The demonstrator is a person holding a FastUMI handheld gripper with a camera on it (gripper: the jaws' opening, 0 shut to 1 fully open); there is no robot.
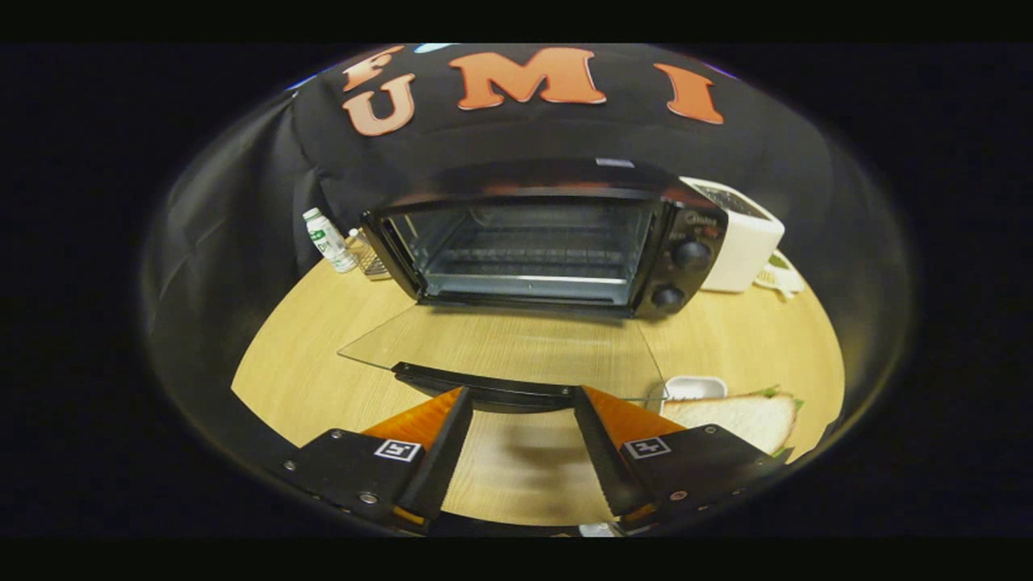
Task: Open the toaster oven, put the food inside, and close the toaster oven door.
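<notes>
Now the toaster oven (549,242) stands open, its glass door (500,347) lying flat; the gripper (520,399) fingers are spread wide and hold nothing, tips at the door handle (484,389).
The sandwich (738,415), on the table (299,355) beside the right finger, looks soft and light, so I would pinch it gently across its flat faces.

Sandwich (738,415) half behind the right finger, white appliance (742,242) behind oven (541,242).
</notes>
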